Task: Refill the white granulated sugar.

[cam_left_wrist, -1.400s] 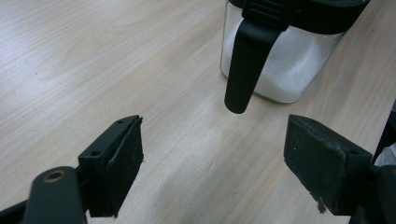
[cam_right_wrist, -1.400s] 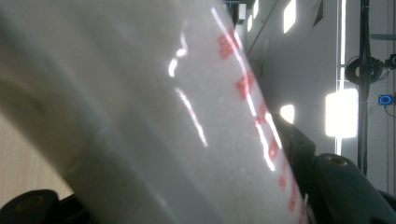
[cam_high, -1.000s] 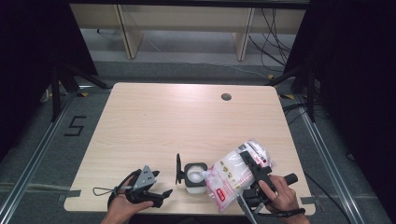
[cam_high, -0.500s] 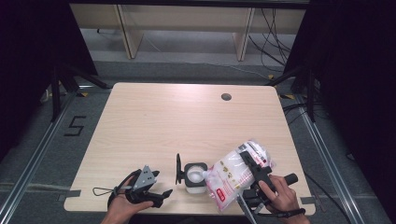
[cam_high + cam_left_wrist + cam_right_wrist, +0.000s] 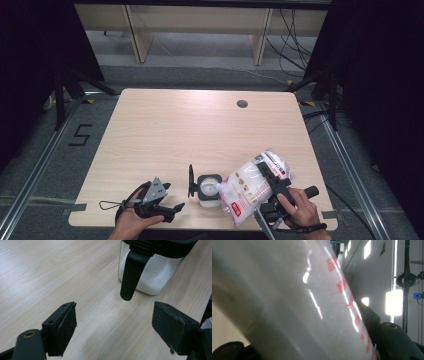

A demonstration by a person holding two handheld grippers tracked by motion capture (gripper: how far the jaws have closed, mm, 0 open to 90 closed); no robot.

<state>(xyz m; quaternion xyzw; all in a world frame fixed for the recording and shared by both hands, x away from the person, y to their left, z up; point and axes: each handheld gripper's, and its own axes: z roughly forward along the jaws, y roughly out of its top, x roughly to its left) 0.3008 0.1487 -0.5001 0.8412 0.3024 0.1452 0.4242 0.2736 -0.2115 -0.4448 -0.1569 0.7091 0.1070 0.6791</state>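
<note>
A clear square container (image 5: 209, 191) of white grains stands near the table's front edge, its black lid (image 5: 191, 181) flipped up on the left side. My right gripper (image 5: 274, 181) is shut on a white bag with red print (image 5: 250, 189), tilted so its lower corner rests over the container's mouth. In the right gripper view the bag (image 5: 299, 302) sits between the jaws, with one finger (image 5: 374, 320) pressed against it. My left gripper (image 5: 172, 211) rests open on the table left of the container. Its view faces the container (image 5: 152, 277) and the hanging black lid latch (image 5: 132, 277), with nothing between its jaws.
The pale wooden table (image 5: 200, 130) has a round cable hole (image 5: 242, 104) at the back right. Dark floor and metal rails surround it, with shelving frames behind.
</note>
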